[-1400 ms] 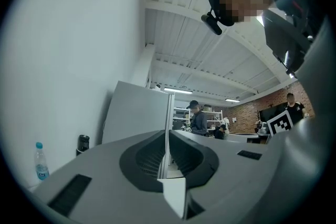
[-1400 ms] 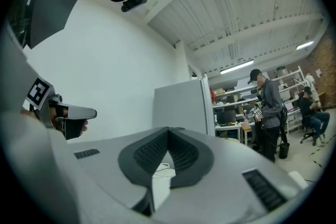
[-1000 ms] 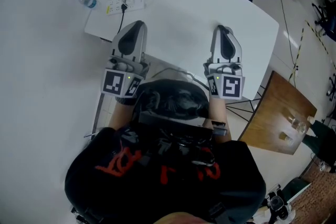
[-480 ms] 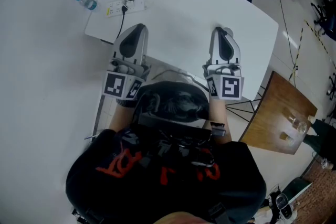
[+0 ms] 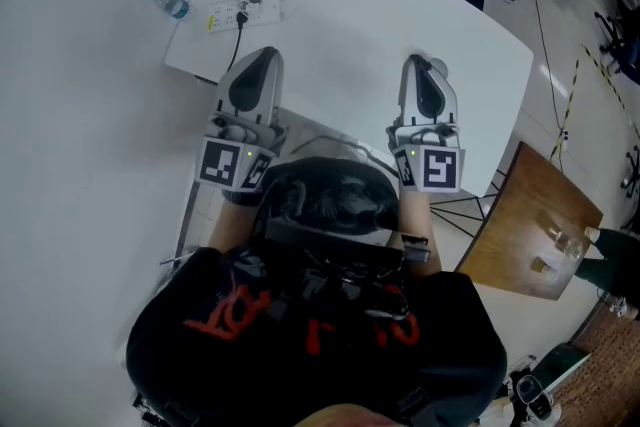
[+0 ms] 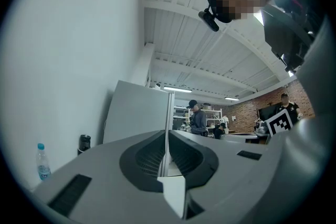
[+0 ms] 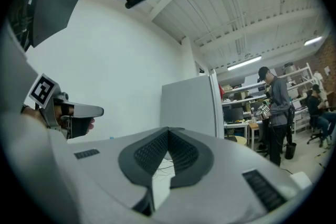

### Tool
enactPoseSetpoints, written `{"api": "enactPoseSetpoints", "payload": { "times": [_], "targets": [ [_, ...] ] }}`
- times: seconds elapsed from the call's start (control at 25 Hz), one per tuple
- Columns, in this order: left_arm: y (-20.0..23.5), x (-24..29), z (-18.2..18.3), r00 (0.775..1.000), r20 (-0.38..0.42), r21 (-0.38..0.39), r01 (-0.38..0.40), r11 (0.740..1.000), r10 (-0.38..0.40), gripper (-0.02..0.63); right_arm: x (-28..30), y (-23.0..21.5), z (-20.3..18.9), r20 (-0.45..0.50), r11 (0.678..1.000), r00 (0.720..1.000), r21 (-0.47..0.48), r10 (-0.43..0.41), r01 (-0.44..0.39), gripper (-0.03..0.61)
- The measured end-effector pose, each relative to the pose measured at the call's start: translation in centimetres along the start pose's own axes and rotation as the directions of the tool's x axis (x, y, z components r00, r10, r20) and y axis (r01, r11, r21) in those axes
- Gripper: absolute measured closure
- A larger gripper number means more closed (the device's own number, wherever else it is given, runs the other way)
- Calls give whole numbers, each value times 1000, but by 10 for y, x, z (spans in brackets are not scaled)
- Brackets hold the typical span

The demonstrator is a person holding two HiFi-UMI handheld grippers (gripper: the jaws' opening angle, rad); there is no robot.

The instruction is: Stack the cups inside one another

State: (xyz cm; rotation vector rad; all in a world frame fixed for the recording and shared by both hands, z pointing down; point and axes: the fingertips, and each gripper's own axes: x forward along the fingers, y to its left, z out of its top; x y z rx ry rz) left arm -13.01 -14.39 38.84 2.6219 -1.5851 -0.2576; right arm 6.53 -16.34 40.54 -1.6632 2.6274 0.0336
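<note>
My left hand-held gripper (image 5: 258, 65) & right hand-held gripper (image 5: 420, 67), both closed on nothing, over the white tabletop (image 5: 350, 25). The only likely cups (image 5: 558, 237), too small to be sure of, sit well apart on the wooden table (image 5: 505, 235) at right. Reaching w/ jaws shut could knock them over.

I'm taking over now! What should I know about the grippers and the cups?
Left gripper: shut, empty, over the white table.
Right gripper: shut, empty, beside it.
Cups: none on the white table; small clear things on the brown wooden table at right might be them, too small to tell.
Done: nothing stacked in view.
To do: find the cups, stack them.
</note>
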Motion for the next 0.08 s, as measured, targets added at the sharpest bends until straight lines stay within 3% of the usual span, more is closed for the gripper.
{"api": "enactPoseSetpoints", "payload": {
  "times": [0.08],
  "targets": [
    [1, 3, 0, 1000, -2, 3, 2, 1000, -2, 591, 2, -2, -1, 3, 1000, 1000, -8, 1, -1, 574]
  ]
}}
